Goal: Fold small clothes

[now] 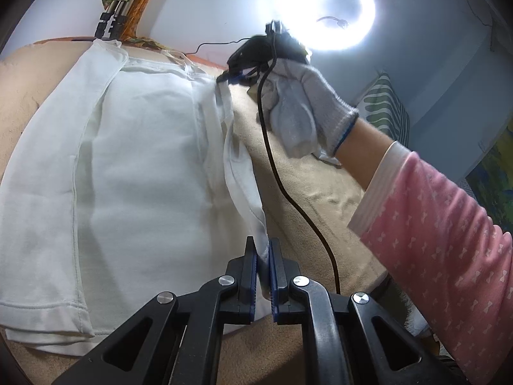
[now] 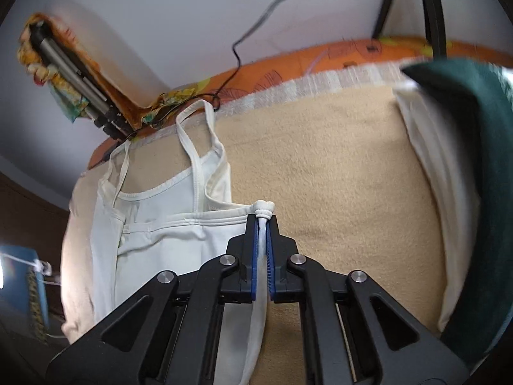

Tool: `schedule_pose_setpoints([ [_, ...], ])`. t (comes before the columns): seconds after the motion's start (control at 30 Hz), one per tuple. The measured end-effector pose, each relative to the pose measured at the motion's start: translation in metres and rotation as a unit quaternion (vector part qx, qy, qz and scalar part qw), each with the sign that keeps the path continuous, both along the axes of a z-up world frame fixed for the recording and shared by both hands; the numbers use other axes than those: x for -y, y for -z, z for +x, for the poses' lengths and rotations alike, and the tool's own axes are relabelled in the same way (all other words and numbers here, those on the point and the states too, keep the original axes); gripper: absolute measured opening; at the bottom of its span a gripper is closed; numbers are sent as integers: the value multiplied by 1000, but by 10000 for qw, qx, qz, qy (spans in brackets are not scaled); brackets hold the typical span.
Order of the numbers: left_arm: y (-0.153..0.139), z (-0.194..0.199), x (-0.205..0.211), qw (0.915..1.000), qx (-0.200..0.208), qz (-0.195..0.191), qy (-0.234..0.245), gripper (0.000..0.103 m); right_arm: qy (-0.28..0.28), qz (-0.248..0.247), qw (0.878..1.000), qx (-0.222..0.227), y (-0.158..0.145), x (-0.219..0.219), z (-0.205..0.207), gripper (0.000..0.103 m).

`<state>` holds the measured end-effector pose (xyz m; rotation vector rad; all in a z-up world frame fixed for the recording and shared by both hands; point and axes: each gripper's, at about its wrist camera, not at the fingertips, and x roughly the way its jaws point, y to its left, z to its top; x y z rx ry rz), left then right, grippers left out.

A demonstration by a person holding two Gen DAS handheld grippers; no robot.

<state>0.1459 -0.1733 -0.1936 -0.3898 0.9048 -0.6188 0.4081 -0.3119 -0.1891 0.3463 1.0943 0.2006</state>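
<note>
A white camisole top (image 1: 138, 160) lies flat on a beige blanket (image 1: 304, 189). My left gripper (image 1: 263, 250) is shut on the garment's right edge near the hem. In the right wrist view my right gripper (image 2: 263, 224) is shut on a bunched corner of the same white top (image 2: 166, 240), near its thin straps (image 2: 195, 147). The right gripper also shows in the left wrist view (image 1: 231, 75), held by a gloved hand (image 1: 298, 106) at the top's far right corner.
A bright ring light (image 1: 327, 12) stands behind the bed. A black cable (image 1: 288, 192) trails across the blanket. Folded dark green and white clothes (image 2: 465, 166) are stacked at the right. A tripod (image 2: 73, 80) lies at the far left edge.
</note>
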Motion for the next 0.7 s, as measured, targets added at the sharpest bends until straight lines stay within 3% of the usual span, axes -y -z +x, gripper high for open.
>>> schedule_pose_setpoints([
  [0.17, 8, -3, -17, 9996, -173, -118, -211, 4, -186, -466, 9986, 137, -32, -26, -2, 5],
  [0.33, 7, -9, -37, 9984, -221, -178, -488, 4, -535, -784, 9952, 246, -46, -68, 0, 5],
  [0.6, 7, -17, -53, 9975, -138, -38, -687, 4, -951, -856, 9917, 151, -25, -127, 11, 5],
  [0.7, 16, -17, -60, 9974, -343, -136, -625, 14, -1177, -652, 9909, 34, -12, -142, 15, 6],
])
